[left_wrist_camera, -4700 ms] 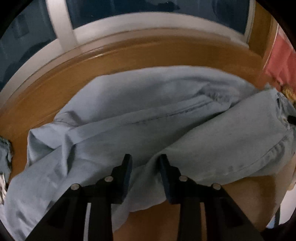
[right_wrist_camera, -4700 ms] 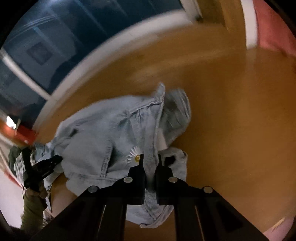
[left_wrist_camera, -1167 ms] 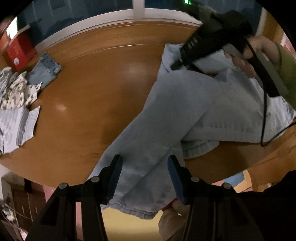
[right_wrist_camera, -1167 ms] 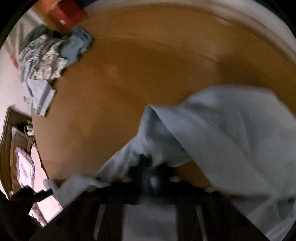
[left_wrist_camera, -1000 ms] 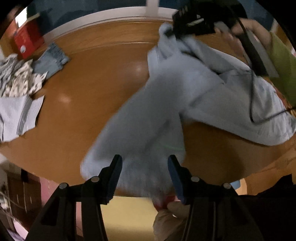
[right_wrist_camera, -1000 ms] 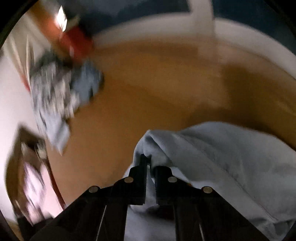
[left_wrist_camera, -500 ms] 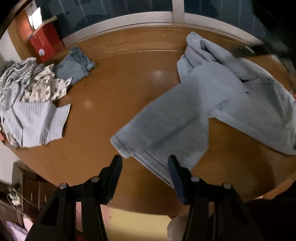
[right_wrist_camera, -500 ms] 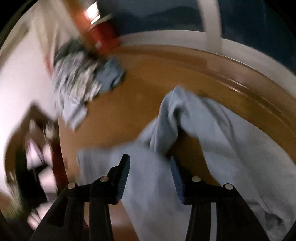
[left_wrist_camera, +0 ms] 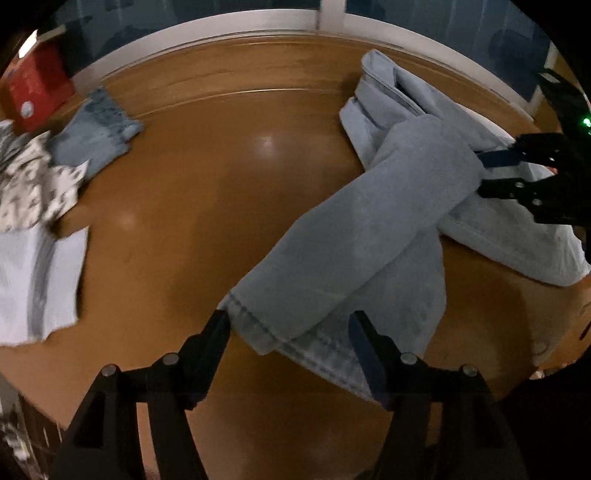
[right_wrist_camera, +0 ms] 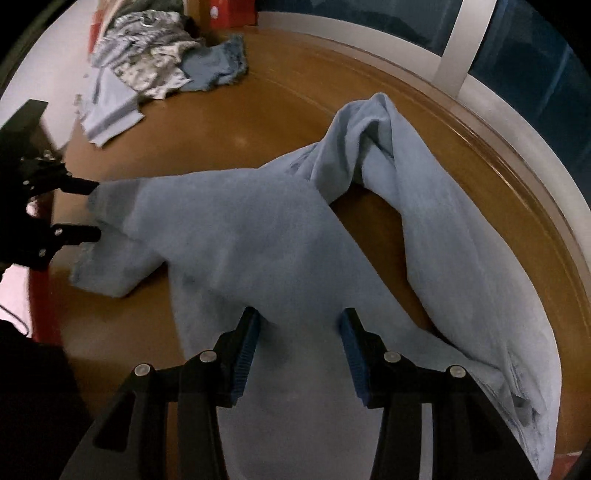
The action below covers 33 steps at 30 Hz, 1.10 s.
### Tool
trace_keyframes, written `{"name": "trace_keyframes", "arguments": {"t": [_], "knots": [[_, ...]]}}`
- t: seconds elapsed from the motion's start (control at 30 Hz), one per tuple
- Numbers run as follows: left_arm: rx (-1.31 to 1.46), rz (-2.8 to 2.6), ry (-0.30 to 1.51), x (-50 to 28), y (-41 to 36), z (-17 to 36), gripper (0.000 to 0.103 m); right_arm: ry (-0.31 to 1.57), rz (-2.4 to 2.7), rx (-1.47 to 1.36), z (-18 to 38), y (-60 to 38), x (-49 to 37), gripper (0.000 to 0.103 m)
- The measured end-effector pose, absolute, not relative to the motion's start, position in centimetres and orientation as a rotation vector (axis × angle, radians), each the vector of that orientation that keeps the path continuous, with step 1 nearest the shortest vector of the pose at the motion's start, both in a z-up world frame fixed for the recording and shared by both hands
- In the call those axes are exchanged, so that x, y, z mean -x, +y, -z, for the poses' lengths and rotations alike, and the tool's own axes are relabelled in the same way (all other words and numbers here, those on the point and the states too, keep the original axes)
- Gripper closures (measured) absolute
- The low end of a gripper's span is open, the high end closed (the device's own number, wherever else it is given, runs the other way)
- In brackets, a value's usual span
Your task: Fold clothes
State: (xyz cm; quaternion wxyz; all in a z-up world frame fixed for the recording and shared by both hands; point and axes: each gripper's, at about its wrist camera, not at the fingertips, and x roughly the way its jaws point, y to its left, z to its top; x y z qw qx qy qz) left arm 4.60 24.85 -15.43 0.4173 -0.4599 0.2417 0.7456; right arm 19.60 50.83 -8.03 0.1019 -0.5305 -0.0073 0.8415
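Observation:
Light blue jeans [left_wrist_camera: 369, 229] lie crumpled on the round wooden table [left_wrist_camera: 203, 203], one leg stretched toward me over the other. My left gripper [left_wrist_camera: 289, 334] is open, its fingers either side of the leg hems and holding nothing. In the right wrist view the jeans [right_wrist_camera: 240, 240] spread across the table, with the waist end bunched at the far side. My right gripper [right_wrist_camera: 300, 325] is open just above the cloth with nothing gripped. The other hand's tool shows in each view: the right gripper [left_wrist_camera: 484, 173] over the upper jeans, the left gripper [right_wrist_camera: 94, 208] at the hems.
A pile of patterned and striped clothes [left_wrist_camera: 33, 206] and a small denim piece [left_wrist_camera: 96, 136] lie at the table's left, beside a red box [left_wrist_camera: 33, 88]. A white window frame [left_wrist_camera: 221, 26] curves behind the table. The same pile [right_wrist_camera: 147, 55] sits far left in the right wrist view.
The right gripper, shut on the jeans a second ago, has opened and let them go. The jeans have dropped flat onto the table. The left gripper has stayed open near the hems.

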Motion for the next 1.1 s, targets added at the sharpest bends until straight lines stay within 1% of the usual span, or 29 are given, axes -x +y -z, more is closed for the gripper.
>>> {"name": "trace_keyframes", "arguments": {"t": [0.03, 0.07, 0.1, 0.13, 0.17, 0.2, 0.23, 0.27, 0.33, 0.4, 0.53, 0.6, 0.63, 0.7, 0.73, 0.77, 0.8, 0.83, 0.87, 0.97, 1.0, 1.07, 1.1], "knots": [[1.138, -1.864, 0.585, -4.3, 25.0, 15.5, 0.042, -0.028, -2.471, 1.565, 8.3, 50.7, -19.5, 0.058], [1.123, -1.853, 0.56, -4.1, 25.0, 15.4, 0.061, -0.007, -2.459, 1.557, 8.6, 50.8, -19.2, 0.058], [1.122, -1.83, 0.522, -3.8, 24.9, 15.2, 0.089, 0.014, -2.447, 1.549, 8.8, 50.9, -18.9, 0.058], [1.119, -1.808, 0.487, -3.5, 24.9, 14.9, 0.09, 0.049, -2.442, 1.538, 8.9, 51.0, -18.7, 0.059], [1.103, -1.811, 0.474, -3.3, 24.7, 14.3, 0.09, 0.101, -2.447, 1.524, 8.9, 51.2, -18.7, 0.071], [1.087, -1.814, 0.462, -3.0, 24.5, 13.8, 0.091, 0.154, -2.453, 1.513, 8.8, 51.3, -18.9, 0.085], [1.068, -1.824, 0.468, -3.0, 24.3, 13.0, 0.091, 0.208, -2.462, 1.505, 8.5, 51.4, -19.2, 0.088], [1.05, -1.83, 0.467, -3.0, 23.9, 12.1, 0.091, 0.259, -2.473, 1.502, 8.1, 51.5, -19.6, 0.09], [1.018, -1.84, 0.458, -2.7, 22.8, 10.0, 0.091, 0.333, -2.513, 1.526, 7.0, 51.3, -20.8, 0.091], [0.984, -1.886, 0.471, -2.5, 21.4, 7.9, 0.091, 0.347, -2.567, 1.556, 5.6, 50.2, -22.0, 0.091], [0.979, -1.897, 0.466, -1.2, 19.7, 6.1, 0.091, 0.393, -2.65, 1.676, 4.1, 47.1, -23.7, 0.09], [0.975, -1.885, 0.502, -1.2, 20.2, 6.5, 0.091, 0.383, -2.622, 1.767, 4.3, 46.0, -24.1, 0.088], [0.978, -1.878, 0.519, -0.9, 20.5, 7.0, 0.091, 0.343, -2.583, 1.772, 4.2, 45.5, -24.1, 0.088], [0.984, -1.864, 0.552, -0.5, 21.3, 7.9, 0.091, 0.254, -2.518, 1.671, 2.6, 45.1, -24.4, 0.08], [1.0, -1.857, 0.544, -0.4, 21.4, 8.2, 0.091, 0.259, -2.53, 1.609, 1.4, 45.2, -24.7, 0.077], [1.015, -1.85, 0.537, -0.4, 21.4, 8.5, 0.091, 0.264, -2.54, 1.547, 0.2, 45.2, -25.0, 0.063], [1.028, -1.847, 0.525, -0.4, 21.3, 8.7, 0.091, 0.268, -2.549, 1.485, -0.9, 45.3, -25.3, 0.046], [1.035, -1.846, 0.518, -0.4, 21.0, 8.8, 0.091, 0.305, -2.568, 1.428, -1.9, 45.6, -25.4, 0.04], [1.042, -1.845, 0.512, -0.4, 20.7, 8.9, 0.091, 0.382, -2.597, 1.375, -2.6, 46.3, -25.3, 0.037], [1.06, -1.847, 0.493, 0.0, 19.7, 9.0, 0.091, 0.575, -2.549, 1.326, -1.9, 48.5, -22.7, 0.035], [1.064, -1.849, 0.488, 0.1, 19.4, 9.1, 0.091, 0.604, -2.504, 1.343, -1.0, 49.1, -21.5, 0.035], [1.064, -1.852, 0.485, 0.0, 18.9, 9.1, 0.091, 0.585, -2.402, 1.429, 1.5, 49.7, -18.6, 0.035], [1.066, -1.851, 0.483, -0.4, 18.5, 9.0, 0.091, 0.573, -2.402, 1.46, 1.9, 49.6, -17.4, 0.035]]}}
